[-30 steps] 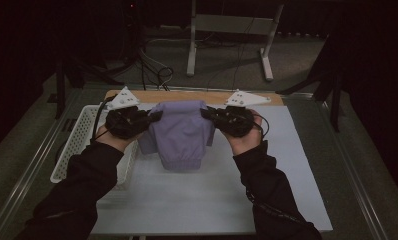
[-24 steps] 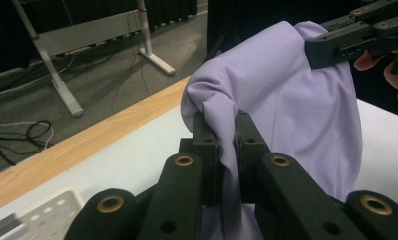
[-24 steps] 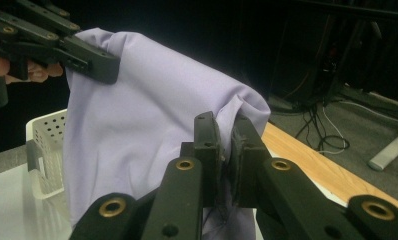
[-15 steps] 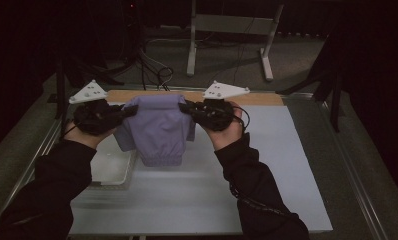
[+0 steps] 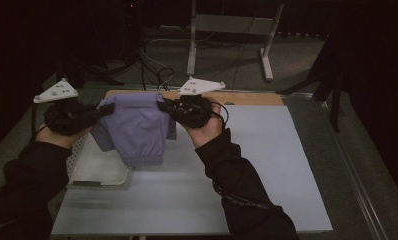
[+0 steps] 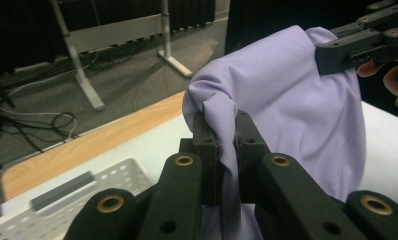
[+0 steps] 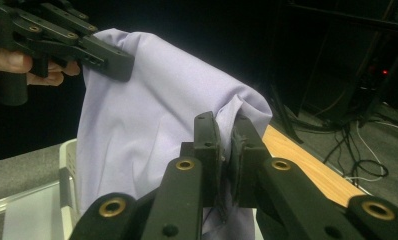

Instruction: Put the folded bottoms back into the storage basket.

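A lilac cloth garment (image 5: 137,127) hangs above the table, stretched between my two grippers. My left gripper (image 5: 107,108) is shut on its left top corner, and its jaws pinch a fold of the cloth (image 6: 267,115) in the left gripper view. On the other top corner my right gripper (image 5: 162,106) is shut too, the fabric (image 7: 152,115) clamped between its jaws. The garment's gathered lower hem dangles over the right edge of the white basket (image 5: 94,172).
The white perforated basket (image 6: 82,192) sits at the table's left side. A white mat (image 5: 267,170) covers the table, with a wooden strip (image 5: 247,97) along the far edge. Beyond it stand a metal frame (image 5: 232,30) and floor cables (image 5: 154,70).
Both grippers have carried the garment leftward, from the table's middle to over the basket's right edge. Both stay shut on it.
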Tool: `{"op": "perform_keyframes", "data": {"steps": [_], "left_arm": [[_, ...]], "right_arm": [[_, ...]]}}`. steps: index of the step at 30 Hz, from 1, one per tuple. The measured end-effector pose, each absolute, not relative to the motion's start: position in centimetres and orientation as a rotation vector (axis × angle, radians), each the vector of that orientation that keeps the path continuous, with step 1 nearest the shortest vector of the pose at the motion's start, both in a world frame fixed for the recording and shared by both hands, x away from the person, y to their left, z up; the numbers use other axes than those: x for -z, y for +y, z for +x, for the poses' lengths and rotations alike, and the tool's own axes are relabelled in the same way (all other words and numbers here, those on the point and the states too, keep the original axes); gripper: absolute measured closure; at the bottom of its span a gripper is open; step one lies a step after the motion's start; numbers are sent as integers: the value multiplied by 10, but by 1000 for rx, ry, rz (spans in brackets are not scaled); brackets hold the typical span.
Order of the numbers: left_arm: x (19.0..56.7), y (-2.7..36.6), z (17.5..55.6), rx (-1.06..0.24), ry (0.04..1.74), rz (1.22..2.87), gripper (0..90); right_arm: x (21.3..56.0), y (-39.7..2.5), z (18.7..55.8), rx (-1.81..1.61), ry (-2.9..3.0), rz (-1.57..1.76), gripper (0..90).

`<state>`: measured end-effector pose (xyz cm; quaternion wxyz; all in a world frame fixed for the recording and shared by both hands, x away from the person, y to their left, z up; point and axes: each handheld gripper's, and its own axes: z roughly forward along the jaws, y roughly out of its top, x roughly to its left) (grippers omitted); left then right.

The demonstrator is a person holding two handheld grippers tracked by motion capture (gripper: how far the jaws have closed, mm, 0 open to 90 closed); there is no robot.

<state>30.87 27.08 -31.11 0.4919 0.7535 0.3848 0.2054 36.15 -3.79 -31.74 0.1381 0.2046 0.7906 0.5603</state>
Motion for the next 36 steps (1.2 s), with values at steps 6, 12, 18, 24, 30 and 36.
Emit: {"op": "perform_keyframes", "data": {"steps": [6, 12, 18, 24, 30, 36], "left_arm": [[311, 289, 304, -522, 944, 1826, 847], [313, 307, 300, -531, 981, 1804, 847], [315, 325, 298, -543, 1004, 1785, 846], [319, 343, 296, -560, 1024, 1781, 846], [328, 363, 297, -552, 1036, 1765, 846], [343, 379, 300, -545, 1071, 1751, 847]], "right_arm": [[315, -23, 361, -1620, 2303, 567, 837], [313, -1, 358, -1635, 2316, 534, 837], [313, 18, 356, -1667, 2330, 531, 837], [317, 38, 354, -1660, 2353, 516, 837], [323, 57, 351, -1679, 2364, 515, 837], [331, 77, 346, -1683, 2390, 518, 837]]}}
